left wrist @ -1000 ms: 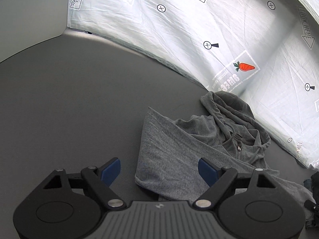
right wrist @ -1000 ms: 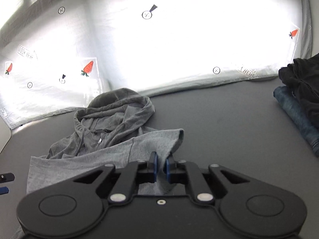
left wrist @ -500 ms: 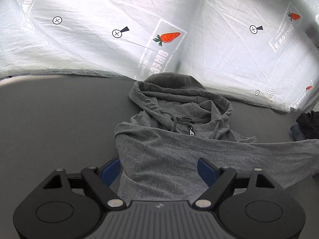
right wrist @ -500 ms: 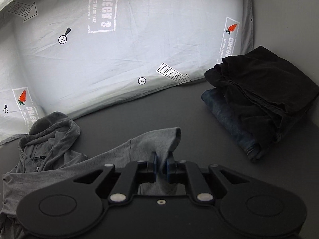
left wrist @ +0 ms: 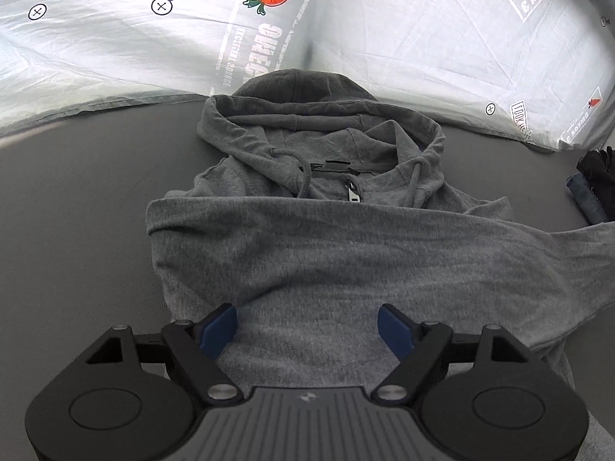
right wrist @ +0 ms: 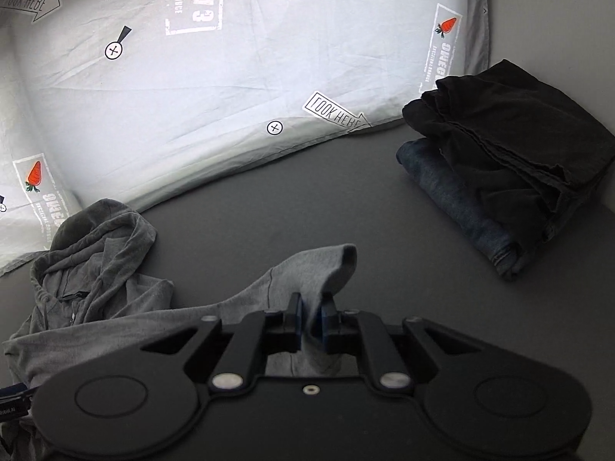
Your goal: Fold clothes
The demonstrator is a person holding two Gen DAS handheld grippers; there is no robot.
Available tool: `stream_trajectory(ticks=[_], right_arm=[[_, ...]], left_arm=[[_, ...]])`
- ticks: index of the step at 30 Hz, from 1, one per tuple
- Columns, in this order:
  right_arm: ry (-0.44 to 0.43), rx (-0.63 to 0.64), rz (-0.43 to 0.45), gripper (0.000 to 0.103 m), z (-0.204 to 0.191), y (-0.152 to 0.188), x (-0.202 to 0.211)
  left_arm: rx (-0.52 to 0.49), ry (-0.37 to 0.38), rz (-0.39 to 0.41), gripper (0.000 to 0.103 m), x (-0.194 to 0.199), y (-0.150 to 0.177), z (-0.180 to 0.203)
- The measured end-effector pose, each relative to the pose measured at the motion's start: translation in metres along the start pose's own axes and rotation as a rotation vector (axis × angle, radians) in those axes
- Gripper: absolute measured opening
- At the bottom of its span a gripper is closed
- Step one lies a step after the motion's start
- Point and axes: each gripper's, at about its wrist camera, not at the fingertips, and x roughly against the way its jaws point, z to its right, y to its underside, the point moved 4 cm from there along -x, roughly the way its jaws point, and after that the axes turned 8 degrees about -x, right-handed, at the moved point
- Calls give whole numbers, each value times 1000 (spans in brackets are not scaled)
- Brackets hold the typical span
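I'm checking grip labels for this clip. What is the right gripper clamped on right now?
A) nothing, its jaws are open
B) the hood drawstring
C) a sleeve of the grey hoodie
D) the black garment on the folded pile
C: in the right wrist view the right gripper has its jaws shut on the sleeve of the grey hoodie, apart from the folded pile.

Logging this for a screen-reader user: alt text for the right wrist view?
The right gripper is shut on the grey hoodie's sleeve, lifting it off the dark table. Folded dark clothes are stacked at right, with a white printed sheet behind.
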Motion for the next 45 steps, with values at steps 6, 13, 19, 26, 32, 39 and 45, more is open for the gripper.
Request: stream_trajectory(ticks=[6,13,19,26,32,39,45], right_arm=[[-180,-9,-57,10,-72,13,3],[-393,161,-184,13,-201,57,-15],[-498,273,-318,58,-256,109,-32],[-344,246,-200,68,-190,85,-17],[-86,124,-240,67,-97,75,-57],[-118,166,-296,16,-86,93,-61],[-137,118,-218,33,-78,66,-52]], left_arm=[[156,-5,54,85,36,11,-27],[357,-53,127,86,80,33,-75],[429,-139,117,86,88,51,-110],[418,-120,117,86,77,45,-109],[271,-108,51,86,32,26,-77],[252,-32,26,54,23,35,-65],[400,24,84,55,17,13,-99]])
